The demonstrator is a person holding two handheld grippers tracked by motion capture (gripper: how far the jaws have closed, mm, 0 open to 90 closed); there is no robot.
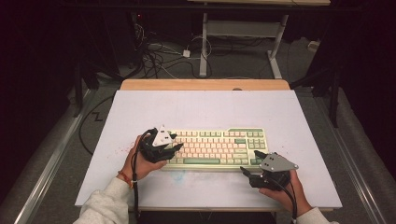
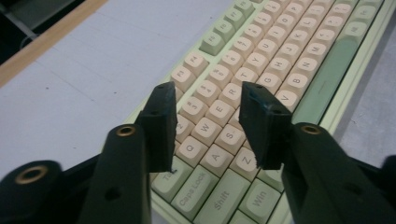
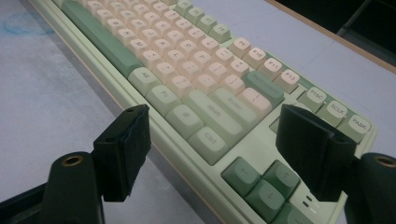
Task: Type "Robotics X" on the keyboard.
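Keyboard (image 1: 215, 147): a pale green board with cream and darker green keycaps, lying flat on the near half of the white surface (image 1: 205, 109), its long side running across the person's front.
Left tongs (image 1: 173, 142): held in the person's left hand (image 1: 140, 161) at the keyboard's left end, hovering just above the keys there.
Left tongs, own view (image 2: 208, 126): the two black jaws stand partly apart with nothing clamped between them; through the gap show the Q, W, A and S keycaps, with Tab, Caps Lock and Shift lower down.
Left tongs, contact: the pads press on no key; whether a tip grazes a keycap cannot be told.
Right tongs (image 1: 246, 171): held in the person's right hand (image 1: 285, 191) just off the keyboard's near right corner, pointing toward it.
Right tongs, own view (image 3: 219, 140): the jaws are spread wide and empty, one over the bare surface just beside the front edge, the other above the board's right end; the Ctrl key and the green arrow keys (image 3: 261, 184) lie between them.
Far edge: a wooden strip (image 1: 205, 84) borders the surface, well apart from the keyboard.
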